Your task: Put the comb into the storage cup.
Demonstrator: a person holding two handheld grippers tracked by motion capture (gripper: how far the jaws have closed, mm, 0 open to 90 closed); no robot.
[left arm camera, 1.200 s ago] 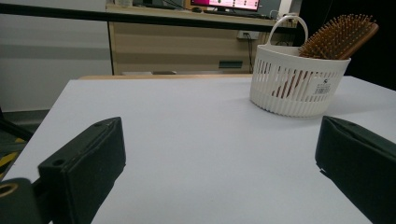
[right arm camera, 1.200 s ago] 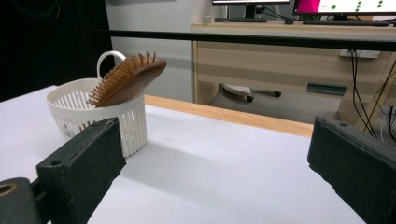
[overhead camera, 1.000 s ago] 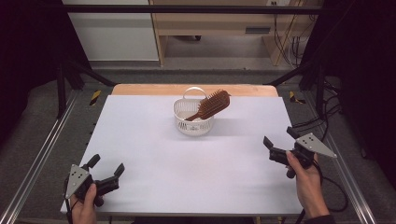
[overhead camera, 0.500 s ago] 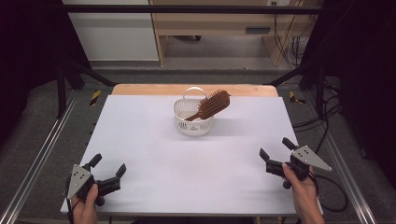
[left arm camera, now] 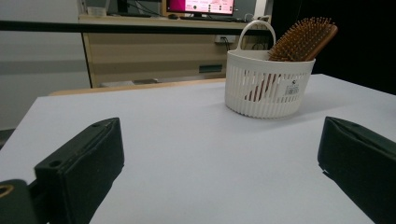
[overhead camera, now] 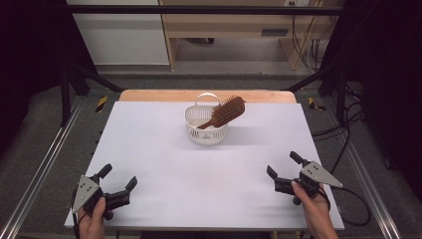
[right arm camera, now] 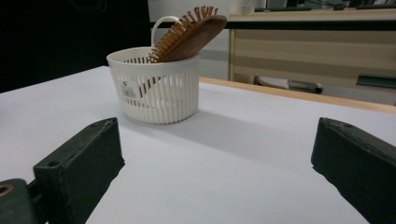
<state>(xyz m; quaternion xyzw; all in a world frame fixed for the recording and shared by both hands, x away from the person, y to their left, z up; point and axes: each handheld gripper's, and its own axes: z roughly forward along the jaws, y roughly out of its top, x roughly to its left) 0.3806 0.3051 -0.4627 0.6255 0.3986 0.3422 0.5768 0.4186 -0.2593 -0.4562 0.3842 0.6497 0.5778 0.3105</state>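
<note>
A small white slatted basket (overhead camera: 204, 133) with a handle stands at the far middle of the white table (overhead camera: 149, 149). A wooden hairbrush (overhead camera: 226, 111) leans in it, handle down, bristled head sticking out over the rim to the right. The left gripper view has the basket (left arm camera: 261, 88) and hairbrush (left arm camera: 303, 39) ahead and to the right; the right gripper view has the basket (right arm camera: 156, 93) and hairbrush (right arm camera: 191, 30) ahead and to the left. My left gripper (overhead camera: 118, 178) rests open at the near left corner. My right gripper (overhead camera: 283, 165) is open at the near right, nothing between its jaws.
A wooden strip (overhead camera: 149, 95) edges the table's far side. Metal rails (overhead camera: 45, 164) run along both sides, and cables (overhead camera: 343, 144) lie on the floor to the right. Beyond the table stand a wooden desk (overhead camera: 234, 25) and a white cabinet (overhead camera: 119, 35).
My right gripper has drawn back toward the near edge of the table and dropped lower. The left gripper, basket and hairbrush have stayed put.
</note>
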